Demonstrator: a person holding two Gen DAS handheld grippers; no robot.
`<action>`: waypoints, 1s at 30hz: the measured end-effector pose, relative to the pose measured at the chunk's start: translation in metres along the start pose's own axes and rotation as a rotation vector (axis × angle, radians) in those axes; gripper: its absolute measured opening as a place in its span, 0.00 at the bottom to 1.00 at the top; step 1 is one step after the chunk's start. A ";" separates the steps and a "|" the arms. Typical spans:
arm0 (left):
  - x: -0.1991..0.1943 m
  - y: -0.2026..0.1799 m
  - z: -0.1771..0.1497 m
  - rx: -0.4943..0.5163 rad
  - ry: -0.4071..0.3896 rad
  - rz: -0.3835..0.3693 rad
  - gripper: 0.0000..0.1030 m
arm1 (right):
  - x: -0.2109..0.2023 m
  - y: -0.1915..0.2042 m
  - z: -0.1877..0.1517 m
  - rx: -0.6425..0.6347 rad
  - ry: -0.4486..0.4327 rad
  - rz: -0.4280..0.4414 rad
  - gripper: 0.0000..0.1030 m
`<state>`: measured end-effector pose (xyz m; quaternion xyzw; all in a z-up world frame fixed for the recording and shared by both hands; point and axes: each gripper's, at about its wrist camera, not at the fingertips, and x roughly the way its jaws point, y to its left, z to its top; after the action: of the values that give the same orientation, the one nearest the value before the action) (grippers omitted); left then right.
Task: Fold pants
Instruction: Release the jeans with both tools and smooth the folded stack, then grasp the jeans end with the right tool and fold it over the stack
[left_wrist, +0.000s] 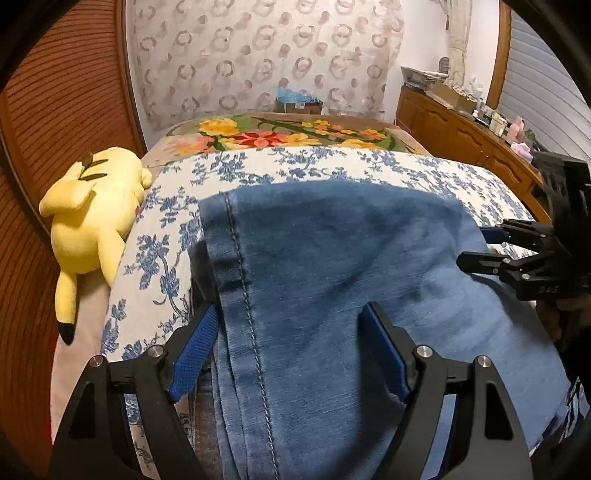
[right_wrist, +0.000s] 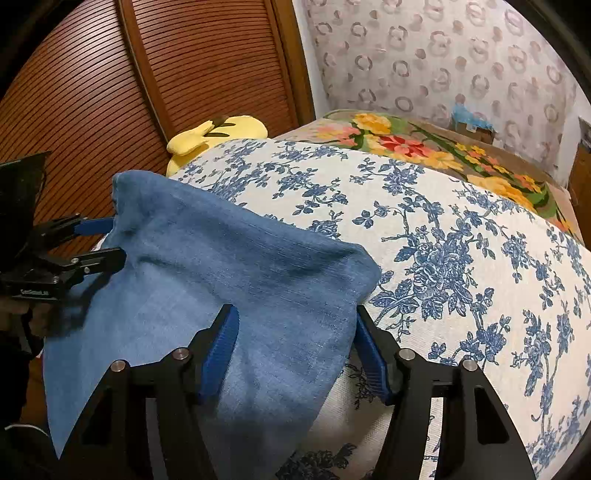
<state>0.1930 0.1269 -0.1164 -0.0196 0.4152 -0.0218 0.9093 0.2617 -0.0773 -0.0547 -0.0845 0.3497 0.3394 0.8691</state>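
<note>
Pants (left_wrist: 332, 266): mid-blue denim, lighter blue stitching. Bedspread (right_wrist: 461, 258): white, blue floral print. Far blanket (left_wrist: 266, 138): yellow, red and orange flowers on brown. Plush toy (left_wrist: 92, 214) at left: yellow, black-tipped. Fingers (left_wrist: 192, 354): black with blue pads. Louvred doors (right_wrist: 92, 92): brown wood.

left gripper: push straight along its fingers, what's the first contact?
Likely the jeans: the denim already lies between the left gripper fingers and fills the line ahead. The floral bedspread comes beyond it; depth is unclear.

One pair of blue denim pants (left_wrist: 332, 266). Two hand-held grippers: left hand-held gripper (left_wrist: 288, 332), right hand-held gripper (right_wrist: 295, 332). One yellow plush toy (left_wrist: 92, 221) at the bed's left edge. One blue-flowered bedspread (right_wrist: 461, 240). One bright floral blanket (left_wrist: 280, 136).
</note>
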 end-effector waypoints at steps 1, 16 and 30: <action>0.001 0.000 -0.001 -0.001 0.001 -0.001 0.78 | 0.000 0.001 0.000 -0.002 0.000 -0.001 0.60; -0.008 0.000 0.007 0.007 -0.020 0.028 0.77 | -0.024 0.009 0.011 -0.043 -0.087 -0.025 0.10; -0.029 -0.033 0.045 0.076 -0.118 -0.021 0.78 | -0.083 0.000 0.040 -0.081 -0.263 -0.117 0.09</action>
<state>0.2076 0.0968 -0.0631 0.0092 0.3597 -0.0460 0.9319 0.2398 -0.1066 0.0302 -0.0947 0.2133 0.3103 0.9215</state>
